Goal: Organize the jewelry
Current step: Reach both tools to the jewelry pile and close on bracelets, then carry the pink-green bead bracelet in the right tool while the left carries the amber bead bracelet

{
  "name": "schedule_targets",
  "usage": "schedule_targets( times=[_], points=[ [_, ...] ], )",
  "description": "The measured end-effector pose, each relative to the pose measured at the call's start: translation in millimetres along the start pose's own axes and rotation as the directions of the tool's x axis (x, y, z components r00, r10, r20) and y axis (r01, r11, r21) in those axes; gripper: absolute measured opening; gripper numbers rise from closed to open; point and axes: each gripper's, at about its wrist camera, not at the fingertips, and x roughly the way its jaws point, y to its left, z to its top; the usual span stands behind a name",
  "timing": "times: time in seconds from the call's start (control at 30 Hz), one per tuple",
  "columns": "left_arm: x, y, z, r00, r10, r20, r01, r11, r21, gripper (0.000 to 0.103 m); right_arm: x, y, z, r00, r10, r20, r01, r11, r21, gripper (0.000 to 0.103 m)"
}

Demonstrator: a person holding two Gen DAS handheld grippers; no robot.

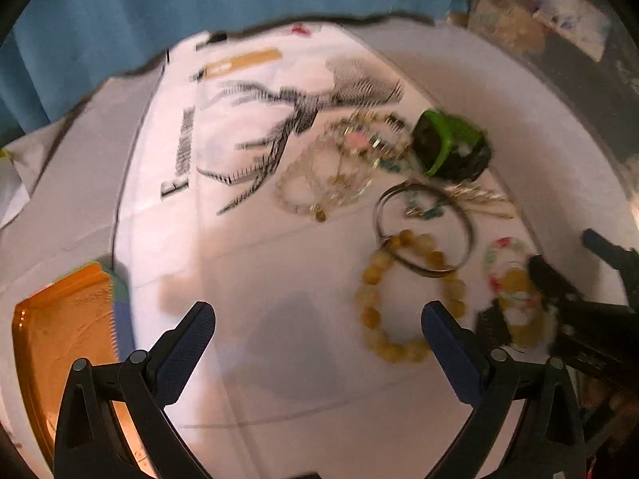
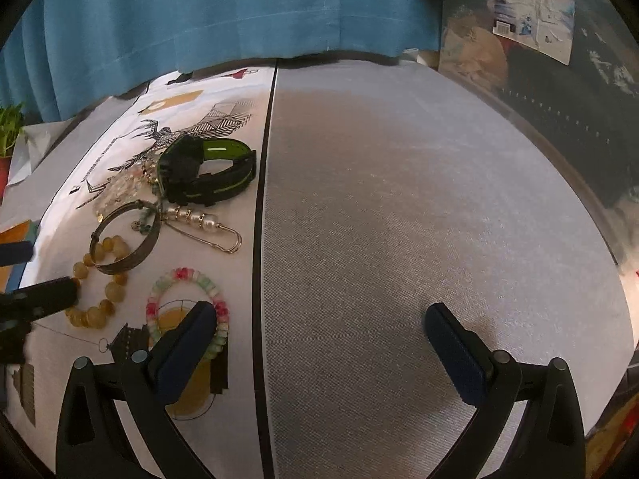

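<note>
Jewelry lies on a white printed cloth (image 1: 247,263). A yellow bead bracelet (image 1: 373,275) (image 2: 108,291) lies under a metal bangle (image 1: 423,267) (image 2: 127,257). A pink-green bead bracelet (image 1: 507,251) (image 2: 183,275), a pearl pin (image 2: 199,219), clear bead pieces (image 1: 319,183) and a green-black watch (image 1: 451,147) (image 2: 207,175) lie near. My left gripper (image 1: 319,319) is open and empty, its right finger beside the yellow bracelet. My right gripper (image 2: 319,319) is open and empty, its left finger over the pink-green bracelet.
An orange tray (image 1: 60,327) sits at the left edge of the cloth. A grey mat (image 2: 419,219) lies right of the cloth. A blue curtain (image 2: 199,12) hangs behind. Dark clutter (image 2: 559,80) stands at the far right.
</note>
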Motion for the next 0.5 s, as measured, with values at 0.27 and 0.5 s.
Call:
schedule_targets(
  times=[0.27, 0.5],
  points=[
    [-8, -5, -3, 0.999, -0.049, 0.017, 0.049, 0.999, -0.008, 0.035, 4, 14, 6, 1.0, 0.01, 0.007, -0.01, 1.0, -0.022, 0.09],
    [-42, -4, -14, 0.988, -0.142, 0.056, 0.142, 0.99, -0.011, 0.011, -16, 32, -3, 0.989, 0.15, 0.016, -0.148, 0.986, -0.082, 0.006]
  ],
)
